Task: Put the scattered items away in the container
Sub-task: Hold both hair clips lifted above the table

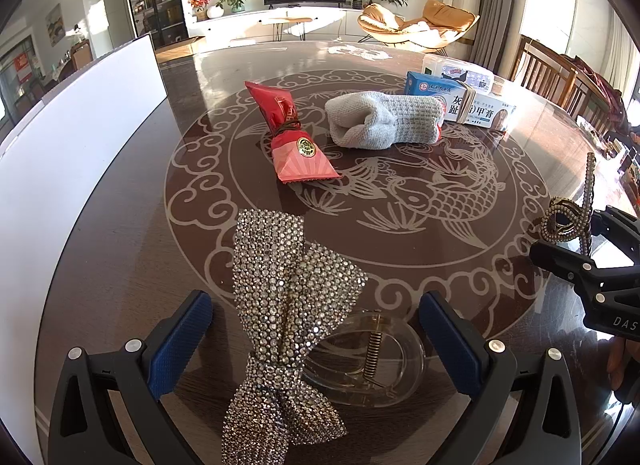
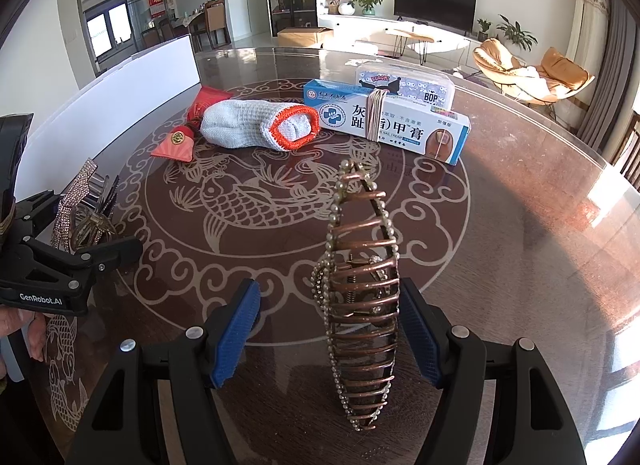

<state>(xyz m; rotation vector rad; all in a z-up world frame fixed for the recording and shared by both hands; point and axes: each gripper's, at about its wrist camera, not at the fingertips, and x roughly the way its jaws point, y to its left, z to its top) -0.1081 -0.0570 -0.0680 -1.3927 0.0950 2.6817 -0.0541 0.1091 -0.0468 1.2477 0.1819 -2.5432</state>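
Over the patterned table (image 1: 500, 265), both grippers gape; right gripper (image 2: 330, 333) perhaps touches the hair claw (image 2: 362, 305).

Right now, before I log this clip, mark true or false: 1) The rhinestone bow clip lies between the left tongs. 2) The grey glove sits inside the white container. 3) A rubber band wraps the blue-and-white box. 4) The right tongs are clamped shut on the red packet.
1) True: rhinestone bow clip lies between the open left tongs.
2) False: grey glove lies on the table, apart from the white container.
3) True: blue-and-white box.
4) False: right tongs are open around a coiled hair clip; red packet lies untouched.
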